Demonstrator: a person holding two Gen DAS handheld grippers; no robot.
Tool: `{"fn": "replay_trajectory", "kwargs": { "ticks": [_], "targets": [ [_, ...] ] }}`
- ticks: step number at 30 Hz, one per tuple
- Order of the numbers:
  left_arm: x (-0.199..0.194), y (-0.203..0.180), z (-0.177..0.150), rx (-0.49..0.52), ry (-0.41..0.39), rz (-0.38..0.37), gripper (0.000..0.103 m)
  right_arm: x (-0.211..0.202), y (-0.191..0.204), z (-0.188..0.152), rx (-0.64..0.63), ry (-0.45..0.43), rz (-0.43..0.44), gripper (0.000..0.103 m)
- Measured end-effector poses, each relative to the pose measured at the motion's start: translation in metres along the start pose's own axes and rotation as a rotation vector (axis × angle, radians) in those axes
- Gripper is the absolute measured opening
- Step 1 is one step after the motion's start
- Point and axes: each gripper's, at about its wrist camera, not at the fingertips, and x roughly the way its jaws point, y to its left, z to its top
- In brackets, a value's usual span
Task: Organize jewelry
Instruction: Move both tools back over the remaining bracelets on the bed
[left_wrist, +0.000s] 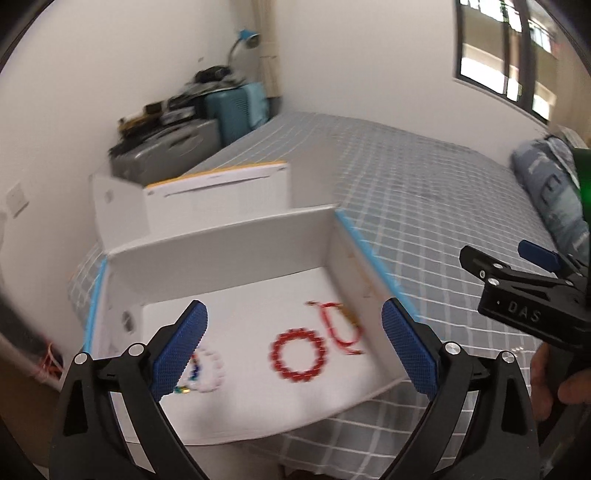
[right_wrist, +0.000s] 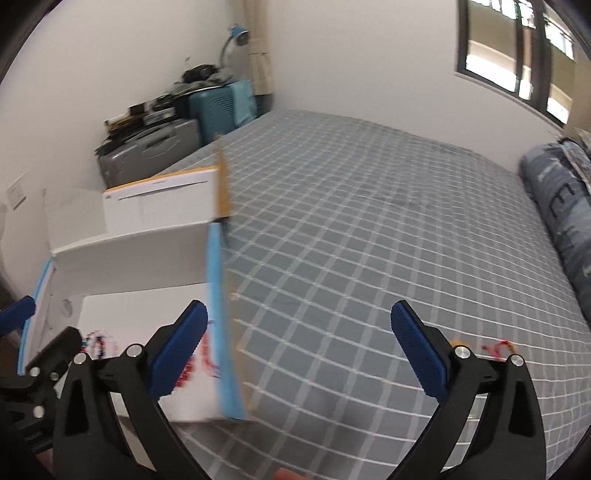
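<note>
Left claw (left_wrist: 295, 347) is hanging wide open and empty over the shallow white cardboard box with blue edging (left_wrist: 236, 243), where a red beaded ring bracelet (left_wrist: 298, 355) is lying. Right claw (right_wrist: 299, 350) is gaping empty above open grey checked bed (right_wrist: 369, 229).

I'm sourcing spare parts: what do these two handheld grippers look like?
Both the left gripper and right gripper have black angular arms, silver pivot screws and blue textured finger pads. The right one's black body reads "DAS" in the left wrist view.
</note>
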Motion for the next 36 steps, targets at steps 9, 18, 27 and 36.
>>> {"fn": "replay_trajectory", "kwargs": {
  "ticks": [9, 18, 27, 36],
  "targets": [
    [-0.001, -0.085, -0.008, 0.098, -0.016, -0.132, 0.094, -0.001, -0.106, -0.020, 0.087, 0.029, -0.097, 0.096],
    [0.016, -0.164, -0.024, 0.190, 0.022, -0.211, 0.094, 0.004, -0.185, -0.046, 0.158, 0.053, -0.169, 0.096],
    [0.035, -0.227, -0.048, 0.262, 0.067, -0.278, 0.094, 0.013, -0.243, -0.070, 0.205, 0.077, -0.219, 0.096],
    [0.044, -0.263, -0.090, 0.314, 0.128, -0.329, 0.094, 0.048, -0.284, -0.087, 0.226, 0.130, -0.231, 0.096]
  ]
}}
